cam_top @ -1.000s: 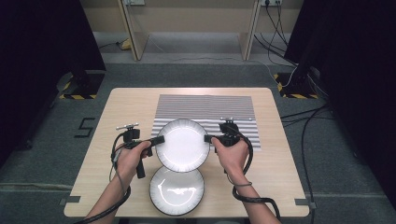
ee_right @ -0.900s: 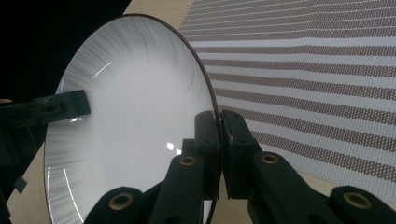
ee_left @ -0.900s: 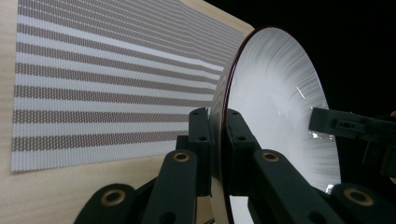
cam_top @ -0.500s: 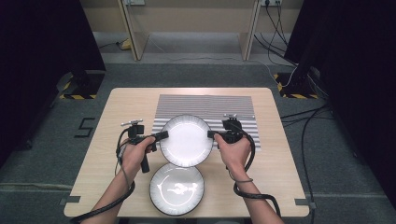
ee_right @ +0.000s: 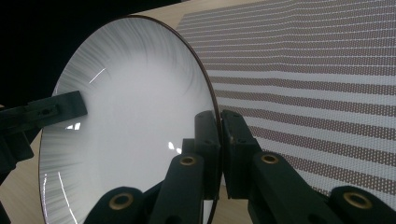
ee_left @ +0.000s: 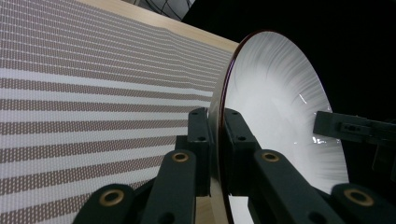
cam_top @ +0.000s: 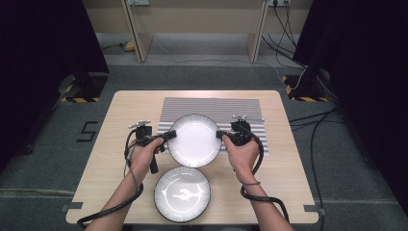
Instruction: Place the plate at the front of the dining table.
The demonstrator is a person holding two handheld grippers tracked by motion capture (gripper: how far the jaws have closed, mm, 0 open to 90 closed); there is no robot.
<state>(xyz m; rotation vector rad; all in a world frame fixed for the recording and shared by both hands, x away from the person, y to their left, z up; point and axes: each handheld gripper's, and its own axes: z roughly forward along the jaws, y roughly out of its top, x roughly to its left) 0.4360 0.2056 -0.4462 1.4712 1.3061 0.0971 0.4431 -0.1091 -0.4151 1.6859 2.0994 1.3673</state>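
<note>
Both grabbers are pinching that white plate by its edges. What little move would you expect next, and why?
Probably lowering the plate flat onto the striped mat. The left gripper and right gripper clamp opposite rims, the plate hangs over the mat's near edge, and a second plate lies on the table nearer the person.

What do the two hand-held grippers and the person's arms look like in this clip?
Both the left gripper and right gripper are black, with two blocky jaws on linked arms joined by brass-coloured pivots. Each carries a small grey plate on top and trails a thick black cable looping back along the forearm. The forearms are bare, with no sleeves and a thin band at the right wrist.
</note>
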